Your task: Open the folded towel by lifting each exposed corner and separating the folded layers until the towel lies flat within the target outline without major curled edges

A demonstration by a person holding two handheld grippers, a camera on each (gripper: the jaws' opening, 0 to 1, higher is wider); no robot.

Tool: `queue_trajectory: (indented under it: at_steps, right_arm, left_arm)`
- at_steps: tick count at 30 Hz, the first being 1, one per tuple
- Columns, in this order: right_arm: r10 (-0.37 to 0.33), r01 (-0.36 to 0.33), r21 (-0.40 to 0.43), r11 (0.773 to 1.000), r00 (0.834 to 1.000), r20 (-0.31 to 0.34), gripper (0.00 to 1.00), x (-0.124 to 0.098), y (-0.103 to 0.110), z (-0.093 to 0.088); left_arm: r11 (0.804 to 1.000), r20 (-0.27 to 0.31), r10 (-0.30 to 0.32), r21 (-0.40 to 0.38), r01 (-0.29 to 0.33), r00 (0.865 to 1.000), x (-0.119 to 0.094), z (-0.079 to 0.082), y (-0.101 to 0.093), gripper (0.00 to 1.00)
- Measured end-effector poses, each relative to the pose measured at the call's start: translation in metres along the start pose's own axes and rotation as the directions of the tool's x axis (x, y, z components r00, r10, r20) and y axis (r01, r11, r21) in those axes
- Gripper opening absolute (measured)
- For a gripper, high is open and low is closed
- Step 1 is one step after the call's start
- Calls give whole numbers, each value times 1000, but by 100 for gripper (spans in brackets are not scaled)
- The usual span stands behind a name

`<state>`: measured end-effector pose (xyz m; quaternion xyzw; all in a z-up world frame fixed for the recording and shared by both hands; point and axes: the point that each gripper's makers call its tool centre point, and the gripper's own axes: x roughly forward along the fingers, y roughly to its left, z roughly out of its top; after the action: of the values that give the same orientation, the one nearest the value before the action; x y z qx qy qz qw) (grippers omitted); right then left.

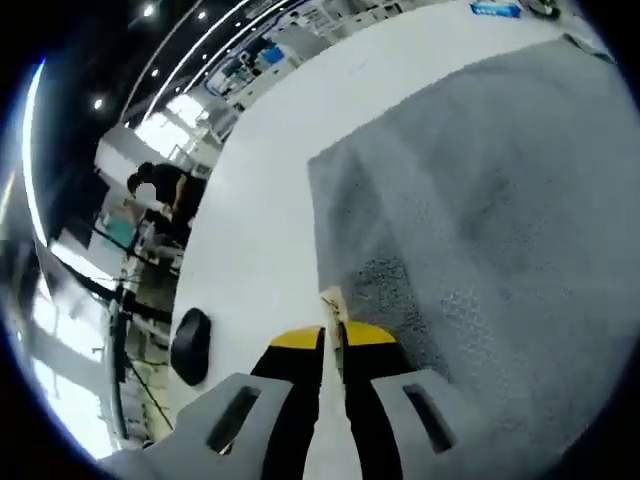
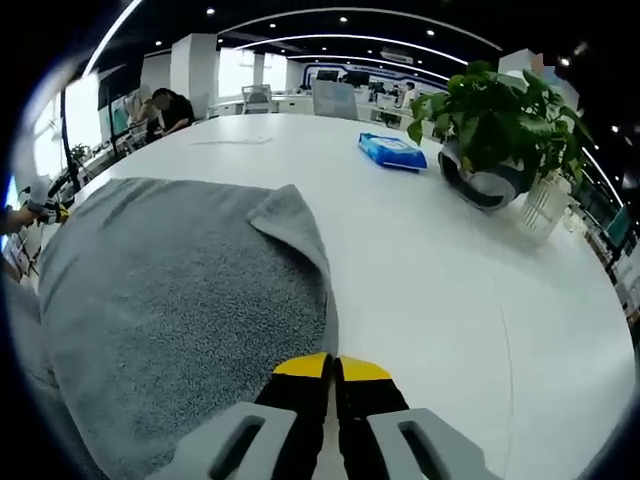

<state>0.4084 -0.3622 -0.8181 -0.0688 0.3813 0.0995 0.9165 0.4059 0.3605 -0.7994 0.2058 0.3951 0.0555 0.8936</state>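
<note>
A grey towel lies spread on the white table. In the left gripper view my left gripper has its yellow-tipped jaws pressed together at the towel's near edge, by a small tan label. In the right gripper view the towel fills the left side, with one corner folded back over it. My right gripper is shut on the towel's near right edge, just above the table.
A potted plant in a clear vase and a blue packet stand far right on the table. A black mouse lies near the table's edge. A person sits at a desk beyond.
</note>
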Motion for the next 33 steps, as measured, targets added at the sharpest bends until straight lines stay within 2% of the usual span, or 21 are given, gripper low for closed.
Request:
queue_trajectory:
  at_steps: [2,3,5,6,8,10,11,12,13,14,16,17,18,19,22,24,26,28,29,30,33]
  right_arm:
    - [1,-1,49,999,1000,-4,1,0,-1,0]
    - [-5,5,56,998,1000,-7,2,-1,-3,0]
    - [5,-3,78,997,1000,-18,6,-1,-1,0]
    - [12,-10,85,996,1000,-21,6,-1,1,1]
    - [25,-24,106,994,1000,-3,9,-4,6,7]
    - [19,-22,112,993,999,34,10,-7,5,16]
    - [12,-17,109,994,999,51,11,-9,4,21]
    - [3,-9,100,995,998,68,11,-14,4,27]
    - [3,-11,89,996,997,83,11,-16,4,32]
    - [17,-24,69,997,994,107,11,-21,7,39]
    - [58,-63,31,998,989,133,10,-30,15,46]
    - [79,-80,7,997,987,138,9,-33,20,47]
    - [87,-87,-8,996,987,132,8,-37,24,44]
    - [98,-96,-21,995,987,129,8,-39,28,43]
    - [146,-142,-45,989,983,108,8,-41,42,35]
    - [178,-172,-58,983,979,101,8,-41,50,33]
    - [218,-211,-77,974,971,95,8,-41,62,33]
    - [236,-222,-155,963,968,81,8,-37,66,35]
    - [236,-218,-186,958,968,80,8,-34,66,38]
    - [233,-213,-220,952,970,68,8,-30,66,41]
    - [222,-198,-250,948,973,69,8,-20,58,55]
  left_arm:
    - [997,24,-35,-67,36,999,-7,5,-6,21]
    - [998,37,-46,-51,48,998,-12,9,-9,22]
    - [998,102,-43,-37,47,994,-23,25,-15,20]
    - [996,145,-74,-37,80,987,-36,38,-30,20]
    - [993,182,-105,-33,113,978,-52,51,-49,20]
    - [985,225,-161,-31,173,961,-70,67,-79,19]
    - [973,245,-218,-17,229,945,-82,76,-103,19]
    - [964,248,-255,-7,265,935,-89,81,-119,19]
    - [942,251,-329,19,335,911,-99,87,-146,18]
    - [935,251,-349,30,353,903,-102,88,-153,18]
    - [912,249,-408,77,402,878,-116,98,-188,17]
    - [891,251,-453,122,437,855,-124,104,-209,17]
    - [883,253,-469,132,450,846,-126,109,-218,15]
    - [864,253,-503,152,479,826,-132,115,-236,13]
    - [816,236,-578,184,549,781,-135,125,-267,10]
    - [800,218,-598,217,559,771,-134,130,-284,8]
    - [784,210,-619,214,582,757,-135,134,-299,7]
    - [762,188,-647,208,613,739,-137,133,-318,6]
    - [758,188,-652,206,619,735,-138,134,-325,6]
    - [742,173,-668,221,633,723,-139,131,-336,6]
    - [716,119,-688,274,642,716,-140,122,-354,3]
